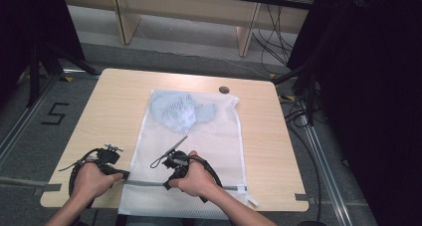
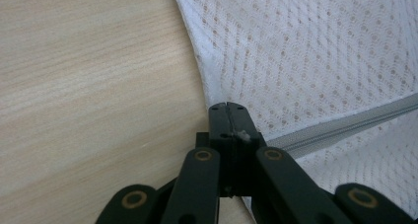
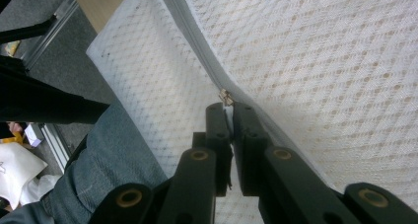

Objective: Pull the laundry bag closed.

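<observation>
Mesh bag (image 1: 199, 151) lies flat on the surface (image 1: 109, 116). Left gripper (image 2: 227, 108) fingers pinch its corner by the zipper (image 2: 345, 128). Right gripper (image 3: 227, 108) fingers pinch the zipper pull (image 3: 226, 96).

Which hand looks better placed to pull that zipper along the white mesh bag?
Right. The right gripper is shut on the zipper pull, while the left gripper pinches the mesh bag at its edge, likely bracing it.

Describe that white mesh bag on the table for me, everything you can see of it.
The white mesh bag lies flat on the wooden table, its near edge hanging over the front. It looks like fine netting, with a grey zipper across the near end. Bluish cloth shows through at the far end. The left tongs pinch its corner; the right tongs close at the zipper's pull.
</observation>
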The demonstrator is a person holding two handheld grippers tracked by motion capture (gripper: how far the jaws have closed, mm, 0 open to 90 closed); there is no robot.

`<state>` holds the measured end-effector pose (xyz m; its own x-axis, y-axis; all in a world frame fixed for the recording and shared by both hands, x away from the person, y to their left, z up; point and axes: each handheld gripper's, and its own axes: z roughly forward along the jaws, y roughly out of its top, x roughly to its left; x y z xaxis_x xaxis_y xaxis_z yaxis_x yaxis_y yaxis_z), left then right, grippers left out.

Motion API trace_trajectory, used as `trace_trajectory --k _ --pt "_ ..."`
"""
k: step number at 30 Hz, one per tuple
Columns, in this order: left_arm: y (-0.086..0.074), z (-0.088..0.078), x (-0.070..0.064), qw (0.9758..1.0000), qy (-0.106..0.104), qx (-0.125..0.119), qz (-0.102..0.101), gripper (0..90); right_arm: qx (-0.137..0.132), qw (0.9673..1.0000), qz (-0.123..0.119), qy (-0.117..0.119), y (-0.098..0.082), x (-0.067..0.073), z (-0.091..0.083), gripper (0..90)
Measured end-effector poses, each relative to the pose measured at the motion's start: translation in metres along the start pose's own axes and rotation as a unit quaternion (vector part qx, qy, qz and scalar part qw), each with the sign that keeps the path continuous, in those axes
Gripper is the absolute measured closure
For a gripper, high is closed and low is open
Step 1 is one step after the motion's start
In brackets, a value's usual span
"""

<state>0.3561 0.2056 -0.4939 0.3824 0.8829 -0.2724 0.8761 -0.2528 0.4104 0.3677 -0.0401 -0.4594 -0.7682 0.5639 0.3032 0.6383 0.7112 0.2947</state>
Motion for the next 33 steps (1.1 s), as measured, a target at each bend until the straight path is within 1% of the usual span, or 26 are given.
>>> trace_trajectory --k 1,2,3,4,5,6,7,8,9,12,13,15,17,18,21,23,24,25,26,27,28,29,30,31,32,33 --pt "0.0001 0.0000 0.0003 1.0000 0.000 0.000 0.003 90.0 0.000 1.0000 0.001 -0.001 0.0000 0.0001 -0.0002 87.1" --pt "0.0005 -0.0001 0.0015 0.9999 0.000 0.000 0.012 90.0 0.000 1.0000 0.000 -0.001 -0.0001 -0.0001 -0.0004 87.1" --pt "0.0004 -0.0001 0.0016 0.9999 0.000 0.000 0.012 90.0 0.000 1.0000 0.002 0.001 -0.0002 -0.0002 -0.0007 87.1" --pt "-0.0001 0.0000 -0.0001 1.0000 0.000 0.000 -0.001 90.0 0.006 0.9999 0.013 -0.004 -0.0006 0.0007 -0.0015 87.1" --pt "0.0000 0.0000 0.0003 1.0000 -0.001 0.000 0.002 90.0 0.005 0.9999 0.013 -0.003 -0.0007 0.0006 -0.0015 87.1" --pt "0.0005 0.0000 0.0016 0.9999 0.001 0.000 0.012 90.0 0.005 0.9999 0.014 -0.001 -0.0010 0.0002 -0.0020 87.1" --pt "0.0001 0.0000 0.0004 1.0000 0.000 0.000 0.002 90.0 -0.001 0.9999 0.017 0.000 -0.0011 0.0002 -0.0015 87.1" --pt "-0.0001 0.0000 0.0000 1.0000 0.000 0.000 -0.001 90.0 -0.002 0.9999 0.010 0.000 -0.0012 -0.0009 -0.0013 87.1" --pt "0.0001 0.0000 0.0008 1.0000 0.000 0.000 0.006 90.0 -0.002 1.0000 0.004 -0.002 -0.0015 -0.0020 -0.0013 87.1" --pt "-0.0001 -0.0001 0.0001 1.0000 0.000 0.000 0.000 90.0 0.000 1.0000 0.002 0.002 -0.0024 -0.0032 -0.0016 87.1" --pt "0.0000 0.0000 0.0001 1.0000 0.000 0.000 0.000 90.0 0.004 0.9999 0.010 -0.003 -0.0030 -0.0026 -0.0018 87.1" --pt "-0.0001 0.0000 0.0003 1.0000 0.000 0.000 0.000 90.0 0.004 0.9999 0.015 -0.001 -0.0033 -0.0027 -0.0025 87.1" --pt "-0.0001 -0.0001 0.0003 1.0000 -0.001 0.000 0.000 90.0 -0.003 0.9999 0.011 0.005 -0.0032 -0.0036 -0.0022 87.1" --pt "0.0000 -0.0001 0.0005 1.0000 -0.001 0.000 0.001 89.9 0.000 1.0000 0.004 0.001 -0.0038 -0.0051 -0.0026 87.1" --pt "-0.0001 -0.0001 0.0003 1.0000 -0.001 0.000 0.000 90.0 0.003 0.9998 0.021 -0.001 -0.0049 -0.0036 -0.0036 87.1" --pt "-0.0002 -0.0002 0.0002 1.0000 -0.001 0.000 0.000 90.0 -0.001 0.9999 0.011 0.002 -0.0054 -0.0054 -0.0037 87.1" --pt "-0.0001 -0.0001 0.0004 1.0000 -0.001 0.000 0.001 90.0 -0.002 0.9999 0.014 0.004 -0.0055 -0.0050 -0.0037 87.1" --pt "0.0000 -0.0001 0.0006 1.0000 -0.001 0.000 0.002 90.0 -0.004 0.9996 0.024 0.011 -0.0056 -0.0040 -0.0044 87.1" --pt "0.0000 -0.0002 0.0006 1.0000 -0.001 0.000 0.002 89.9 0.002 0.9999 0.017 -0.001 -0.0065 -0.0059 -0.0047 87.1" --pt "0.0000 -0.0002 0.0005 1.0000 -0.001 0.000 0.001 90.0 0.002 0.9998 0.017 -0.005 -0.0070 -0.0062 -0.0048 87.1" --pt "-0.0001 -0.0001 0.0005 1.0000 -0.001 0.000 0.001 90.0 0.001 0.9999 0.016 -0.003 -0.0073 -0.0069 -0.0049 87.1" --pt "-0.0001 -0.0001 0.0003 1.0000 0.000 0.000 0.000 90.0 -0.003 1.0000 0.006 -0.004 -0.0073 -0.0082 -0.0046 87.1" --pt "-0.0001 -0.0001 0.0001 1.0000 -0.001 0.000 -0.001 90.0 -0.001 1.0000 0.008 -0.005 -0.0075 -0.0082 -0.0049 87.1" --pt "-0.0002 -0.0001 0.0001 1.0000 0.000 0.000 0.000 90.0 -0.002 0.9999 0.013 -0.003 -0.0078 -0.0075 -0.0054 87.1" --pt "0.0002 -0.0002 0.0014 1.0000 0.000 0.000 0.010 90.0 -0.002 1.0000 0.008 -0.001 -0.0079 -0.0081 -0.0052 87.1" --pt "0.0003 -0.0003 0.0018 0.9999 0.000 0.000 0.012 90.0 -0.001 0.9999 0.016 0.000 -0.0082 -0.0073 -0.0059 87.1"
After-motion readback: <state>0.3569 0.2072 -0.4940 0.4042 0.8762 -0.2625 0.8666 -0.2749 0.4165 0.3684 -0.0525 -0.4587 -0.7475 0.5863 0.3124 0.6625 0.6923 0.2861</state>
